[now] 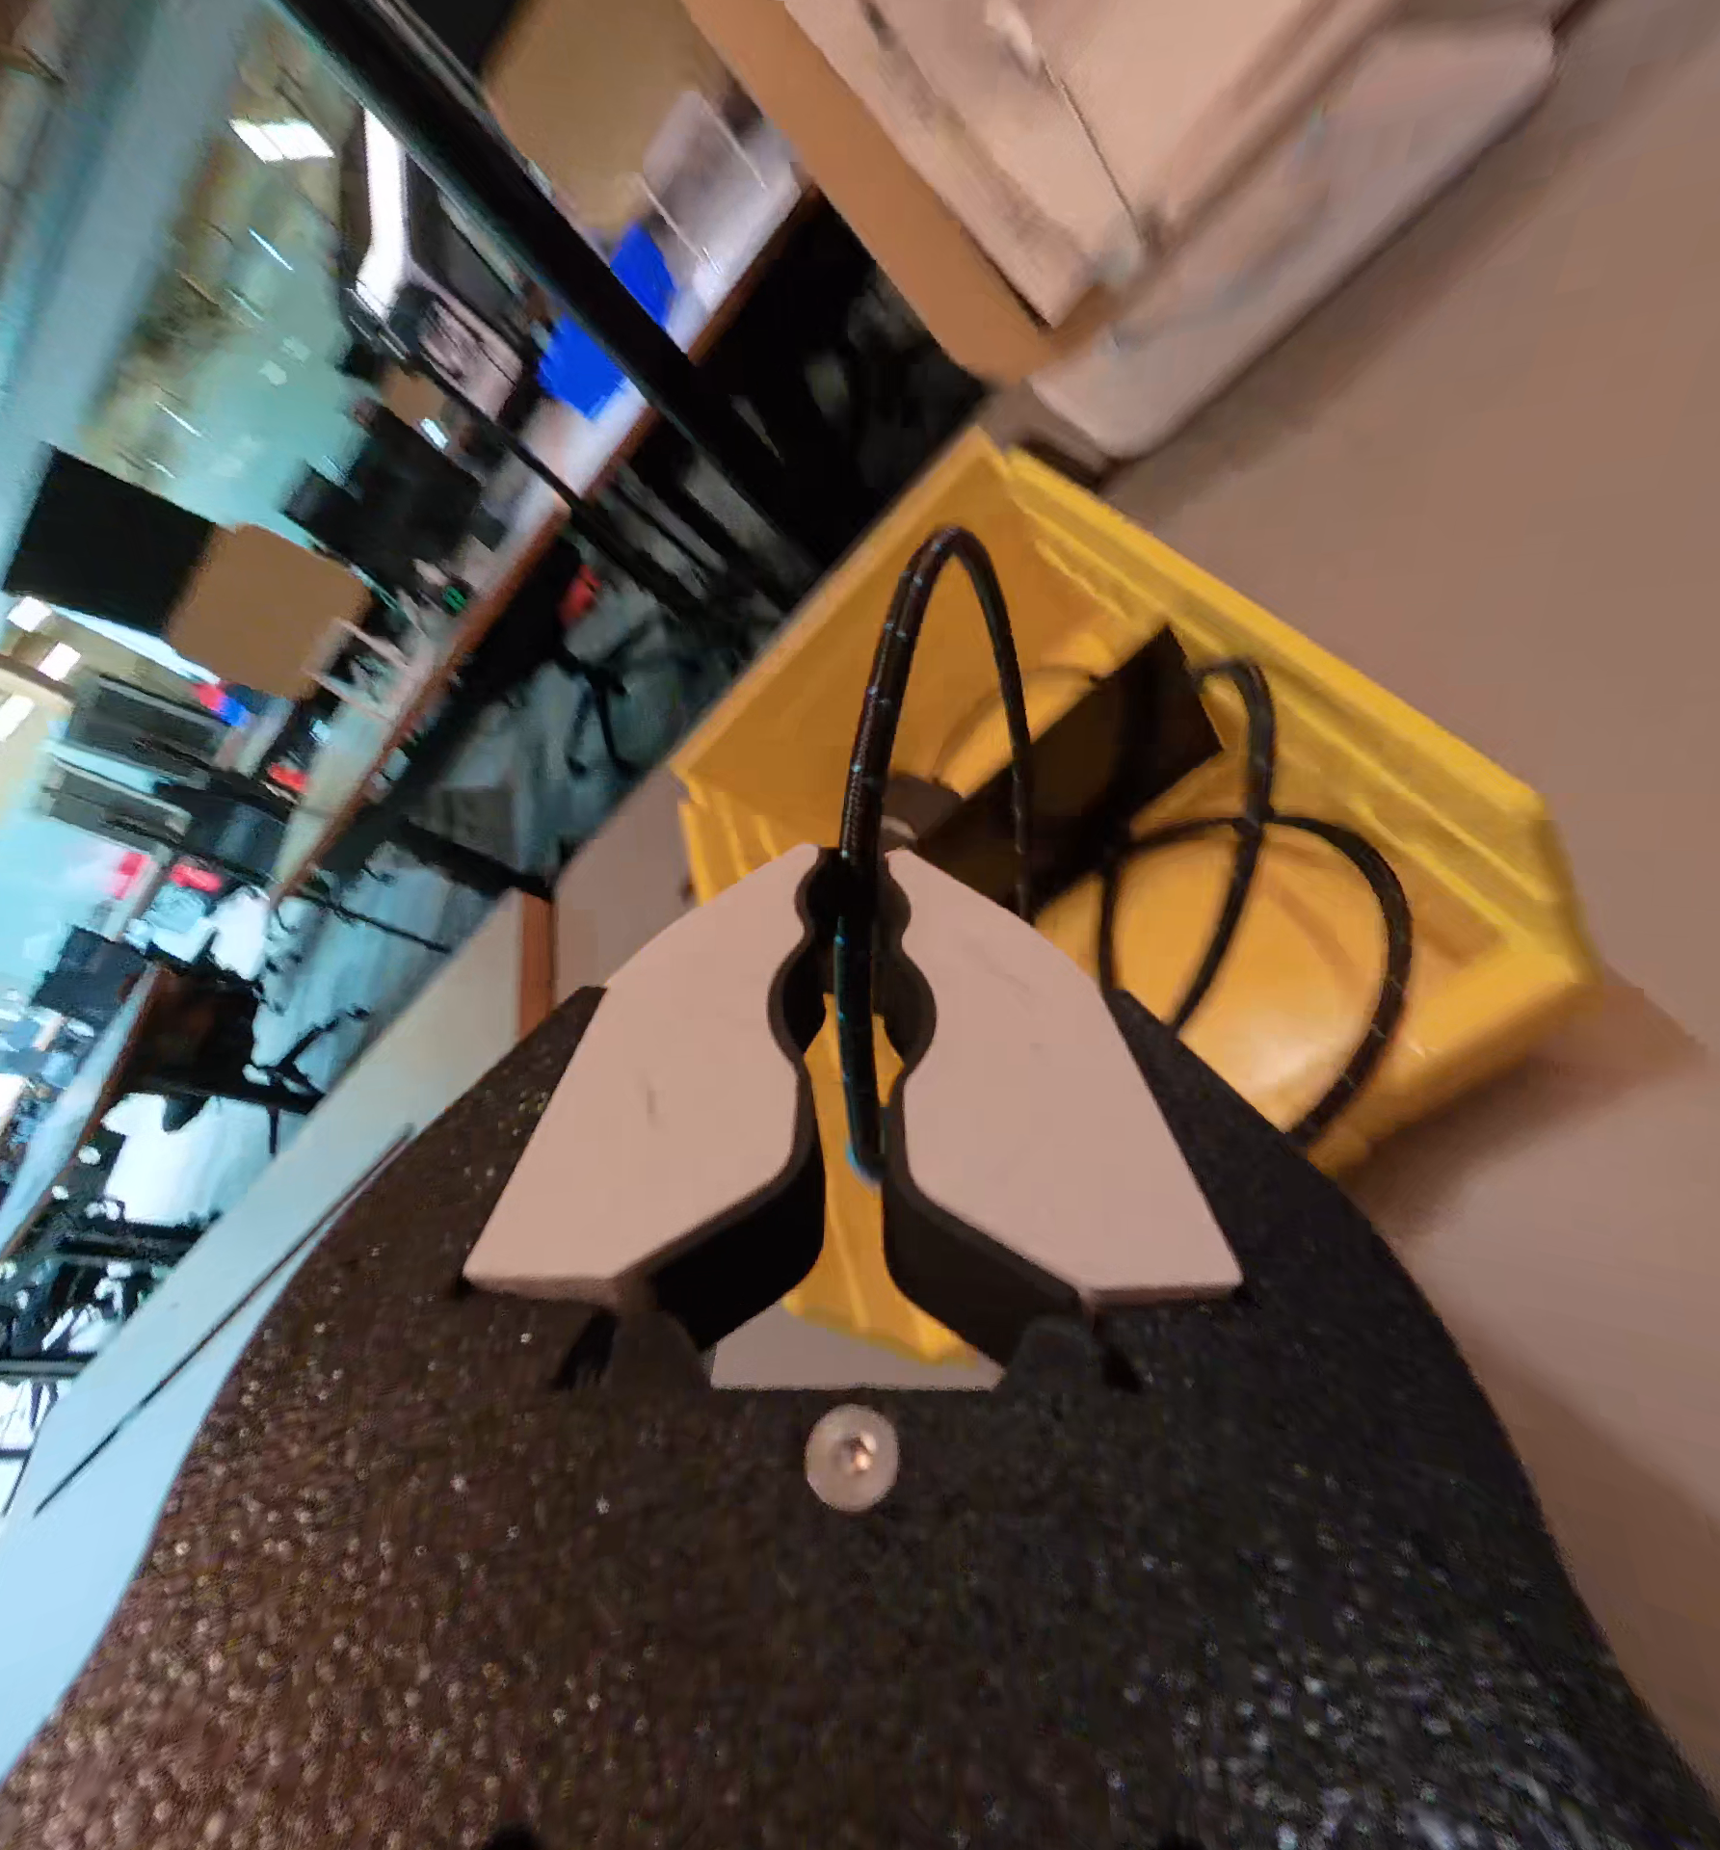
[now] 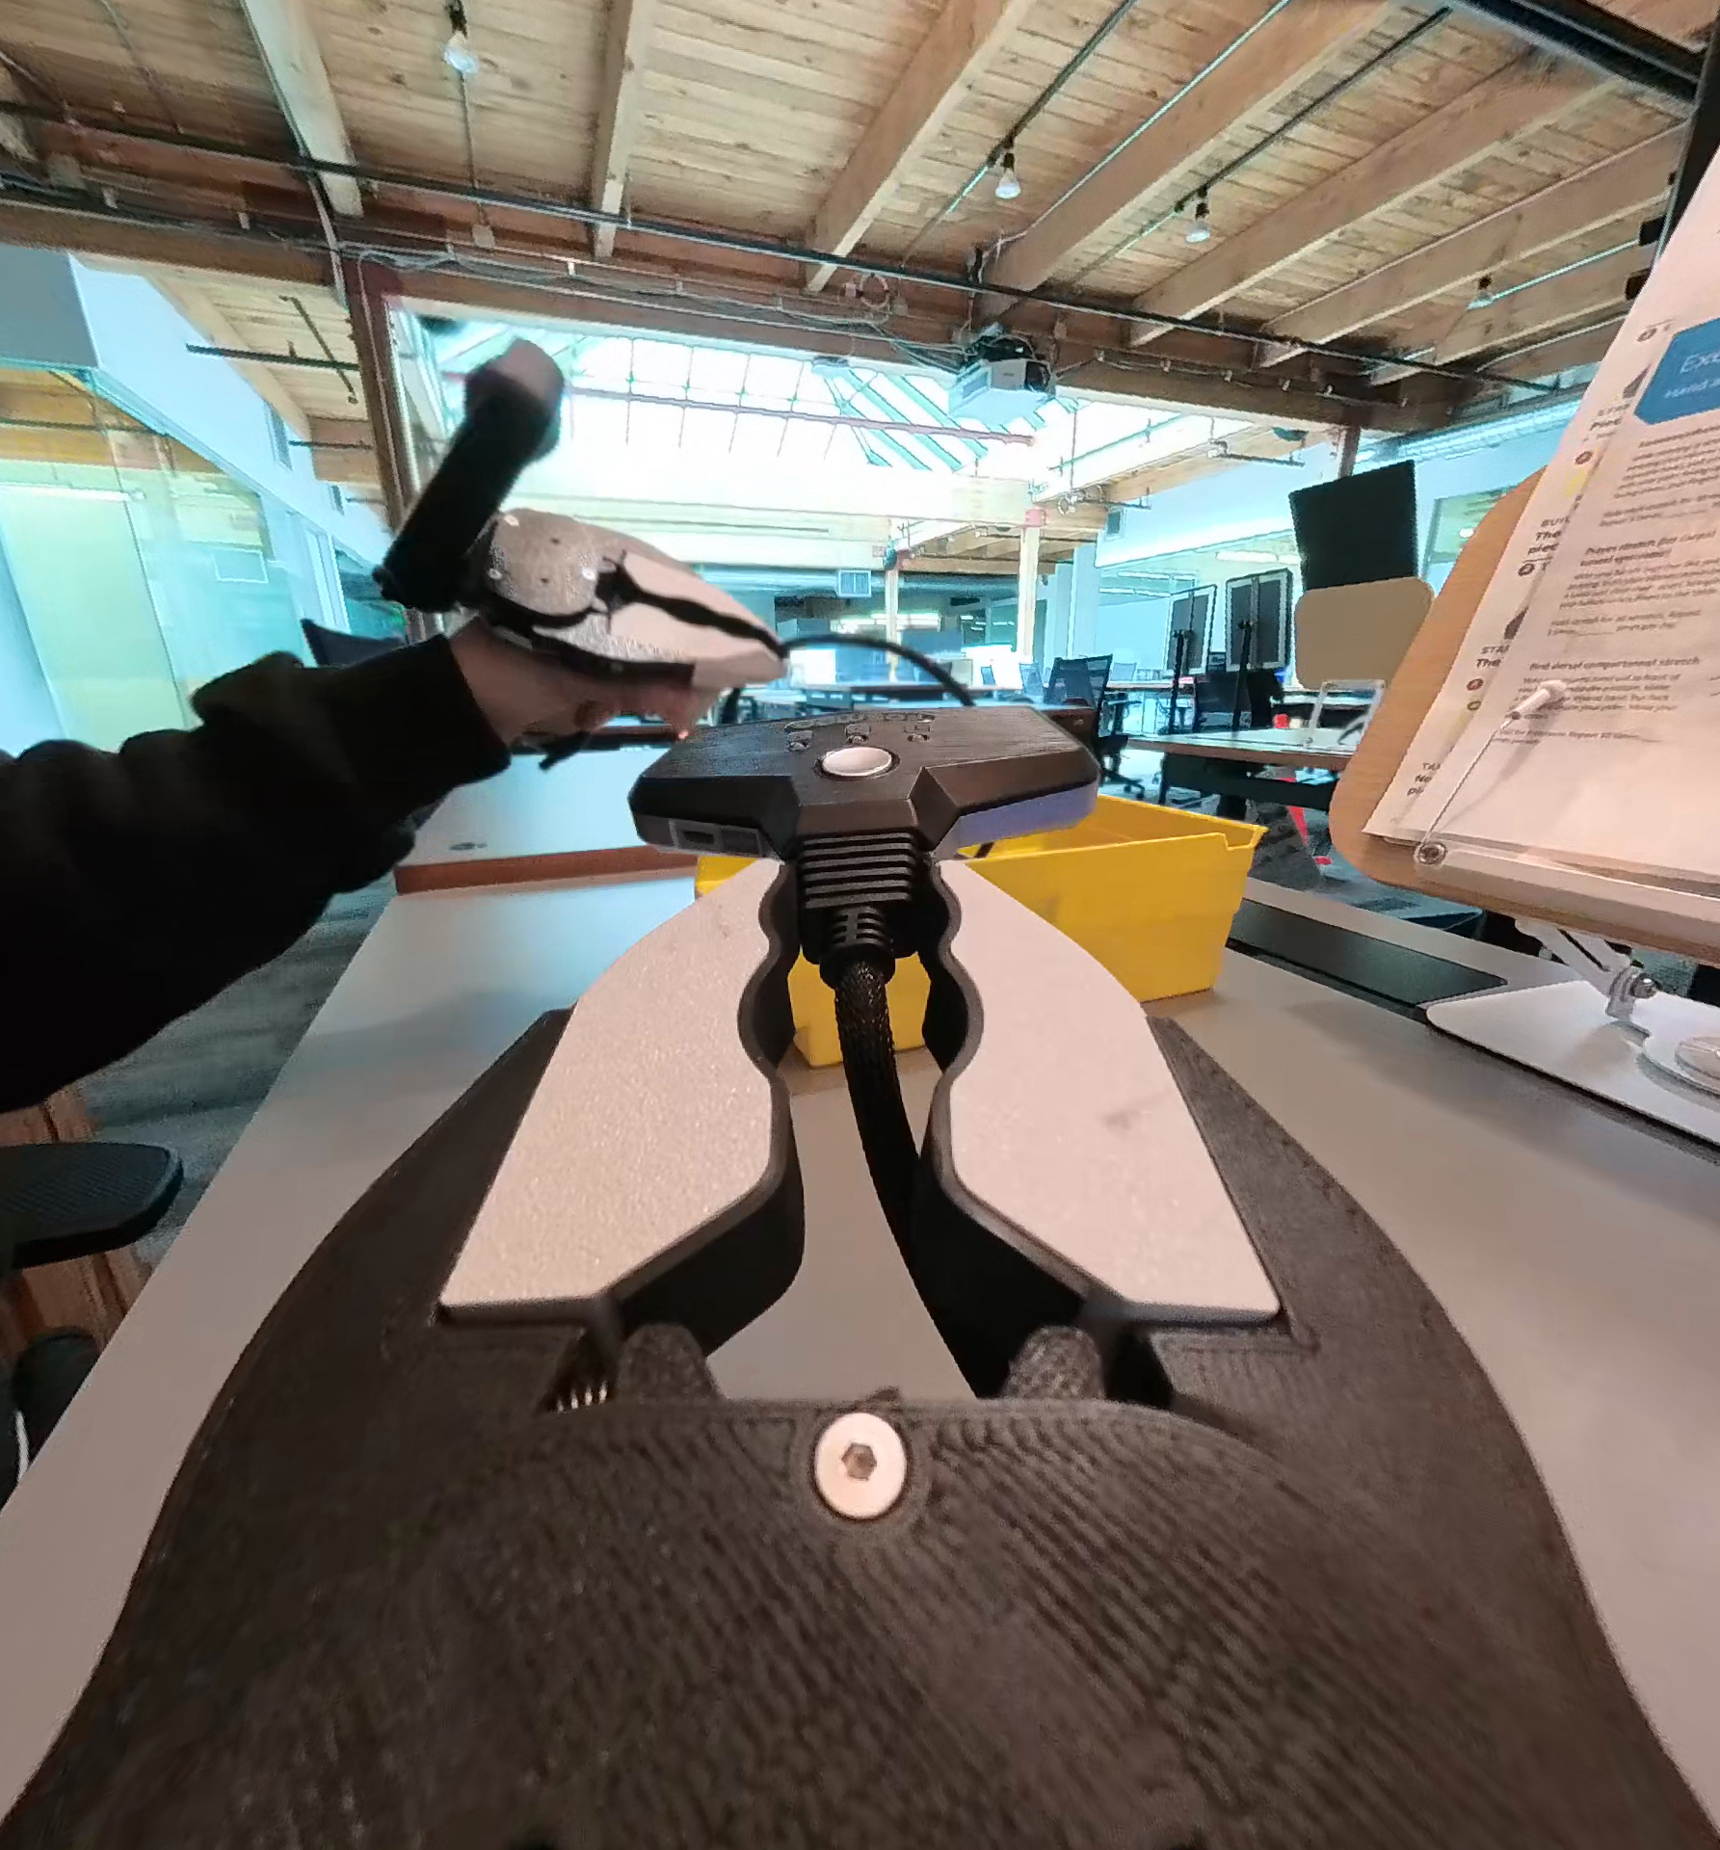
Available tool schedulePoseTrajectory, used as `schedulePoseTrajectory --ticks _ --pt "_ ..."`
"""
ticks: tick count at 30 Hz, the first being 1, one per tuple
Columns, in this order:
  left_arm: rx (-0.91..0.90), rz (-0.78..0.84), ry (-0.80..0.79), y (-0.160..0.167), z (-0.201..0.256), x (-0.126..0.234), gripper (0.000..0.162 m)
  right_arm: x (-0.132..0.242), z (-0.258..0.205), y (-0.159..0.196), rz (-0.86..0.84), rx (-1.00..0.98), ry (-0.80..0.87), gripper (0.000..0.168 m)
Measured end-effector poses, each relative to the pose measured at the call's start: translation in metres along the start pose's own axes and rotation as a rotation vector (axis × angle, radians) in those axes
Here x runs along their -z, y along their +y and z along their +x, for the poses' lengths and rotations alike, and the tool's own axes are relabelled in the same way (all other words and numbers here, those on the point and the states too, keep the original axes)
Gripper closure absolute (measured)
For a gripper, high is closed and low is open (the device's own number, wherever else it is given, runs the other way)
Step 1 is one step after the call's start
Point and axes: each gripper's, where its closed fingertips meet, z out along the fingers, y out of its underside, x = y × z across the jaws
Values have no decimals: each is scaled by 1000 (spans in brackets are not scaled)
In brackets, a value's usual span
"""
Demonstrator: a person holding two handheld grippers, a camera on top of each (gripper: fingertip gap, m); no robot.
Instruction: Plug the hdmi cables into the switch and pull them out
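R gripper (image 2: 861,931) is closed on the ribbed strain relief of the switch (image 2: 866,776), holding it up off the table (image 2: 1436,1251) w/ the button face up and the braided pigtail (image 2: 876,1081) running back between the fingers. Gripping by the collar, not the body, looks deliberate: it leaves the side ports clear, and one port is visible on the near-left edge.

L gripper (image 1: 851,1001) is pinched nearly shut on a thin black hdmi cable (image 1: 936,621), which arcs up out of the fingertips and drops back toward the yellow bin (image 1: 1436,801). More cable is coiled in that bin beside a dark flat piece I can't identify. Wrist view is tilted and blurred, so it's prob. mid-swing.

From the R side, the L gripper sits up and to the left of the switch, near but not touching, cable trailing behind the switch. Can't make out the plug end, so can't tell if it's aligned w/ a port.

My read: early stage, nothing plugged in yet. Cable held by the cord rather than the plug head will flex, so insertion could be sloppy.

A paper stand (image 2: 1586,601) sits off to the right.
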Motion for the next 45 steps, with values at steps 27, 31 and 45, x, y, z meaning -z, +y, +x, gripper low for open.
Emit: schedulePoseTrajectory --ticks 27,31,45 --pt "-196 706 616 -121 201 60 156 54 -14 -36 290 -134 -22 145" --pt "-186 676 776 -106 232 54 156 61 -8 -39 285 -110 4 145" --pt "-90 419 1331 -36 263 95 127 64 3 -32 233 -116 -20 145"
